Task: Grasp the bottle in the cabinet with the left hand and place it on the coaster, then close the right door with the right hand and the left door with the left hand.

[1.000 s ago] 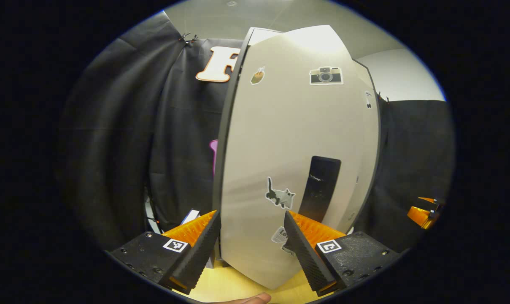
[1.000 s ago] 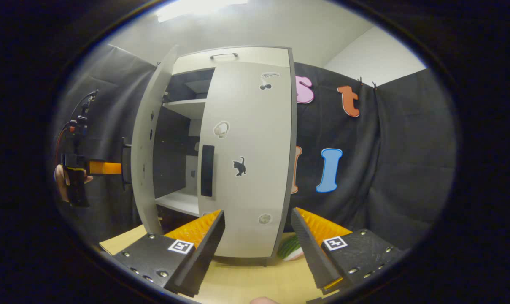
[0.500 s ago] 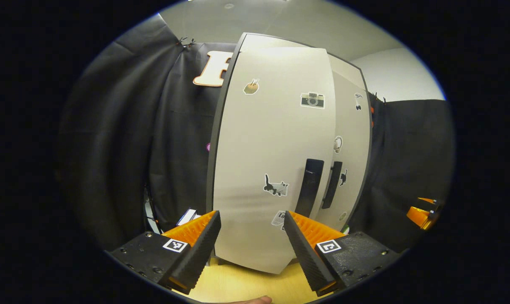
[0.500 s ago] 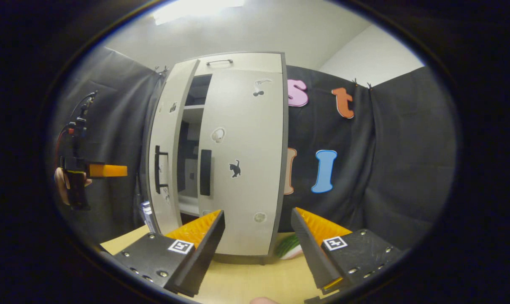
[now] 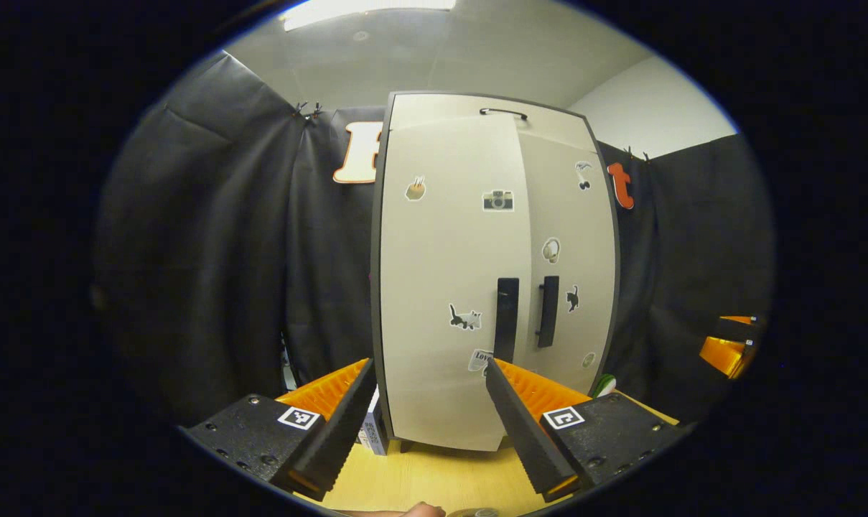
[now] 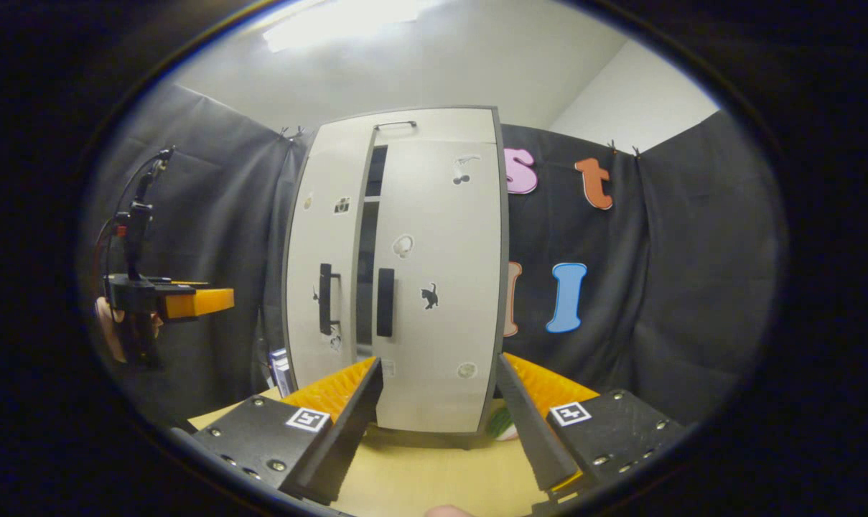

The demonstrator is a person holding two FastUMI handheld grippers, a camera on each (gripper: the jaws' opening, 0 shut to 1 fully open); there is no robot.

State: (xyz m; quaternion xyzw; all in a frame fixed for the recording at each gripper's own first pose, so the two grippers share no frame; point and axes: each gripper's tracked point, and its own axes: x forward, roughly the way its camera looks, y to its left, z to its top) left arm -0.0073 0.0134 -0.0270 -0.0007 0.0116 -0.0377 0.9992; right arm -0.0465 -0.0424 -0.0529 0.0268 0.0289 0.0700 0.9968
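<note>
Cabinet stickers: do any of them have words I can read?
None can be read.
Sticker low on the left door: has print, too blurred to read.
Small box: print too small to read.
Cat and camera stickers: pictures, no words.

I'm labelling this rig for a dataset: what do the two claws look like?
Each claw, left and right, has two wedge-shaped fingers with ridged inner faces, on black bolted blocks, each carrying a square black-and-white marker. From the right gripper view, the left claw's black body trails thin cables.
</note>
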